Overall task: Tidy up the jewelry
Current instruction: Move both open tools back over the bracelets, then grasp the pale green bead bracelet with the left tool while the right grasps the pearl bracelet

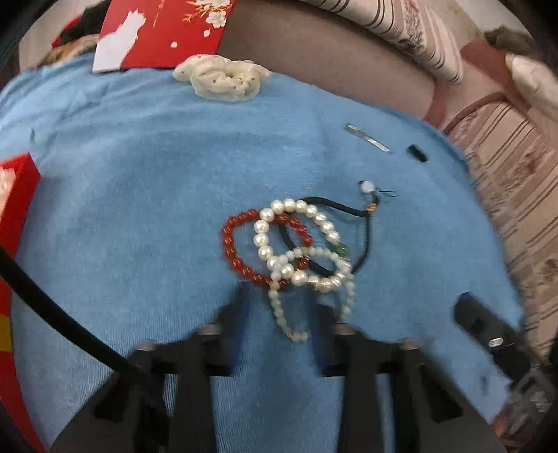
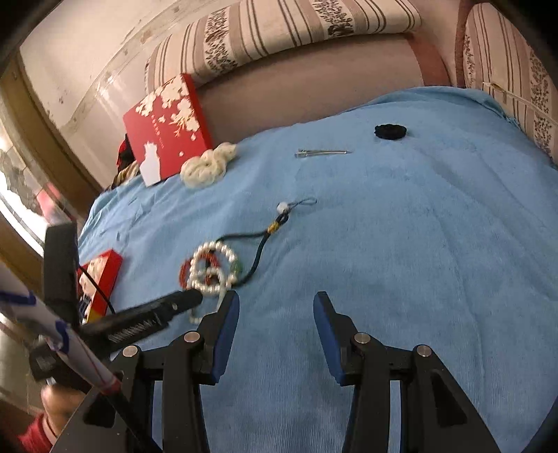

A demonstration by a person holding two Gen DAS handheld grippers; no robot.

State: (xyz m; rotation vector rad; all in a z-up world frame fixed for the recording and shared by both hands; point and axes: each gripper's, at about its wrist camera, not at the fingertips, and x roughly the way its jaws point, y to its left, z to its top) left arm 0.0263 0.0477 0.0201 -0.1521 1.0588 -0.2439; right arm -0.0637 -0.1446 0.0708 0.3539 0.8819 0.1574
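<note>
A tangle of jewelry lies on the blue cloth (image 1: 139, 195): a red bead bracelet (image 1: 230, 244), a large pearl bracelet (image 1: 261, 240), a small pearl strand (image 1: 279, 310) and a black cord with a white bead (image 1: 366, 188). My left gripper (image 1: 282, 306) is open, its blurred fingers on either side of the small pearl strand. In the right wrist view the same pile (image 2: 209, 268) lies ahead to the left. My right gripper (image 2: 275, 303) is open and empty over the cloth, and the left gripper's finger (image 2: 167, 306) reaches to the pile.
An open red box (image 1: 17, 195) sits at the left edge, also seen in the right wrist view (image 2: 104, 275). A red flowered lid (image 2: 167, 129), a cream scrunchie (image 1: 223, 78), a metal hair clip (image 2: 322, 152) and a black scrunchie (image 2: 390, 131) lie further back. Striped cushions (image 2: 279, 24) border the cloth.
</note>
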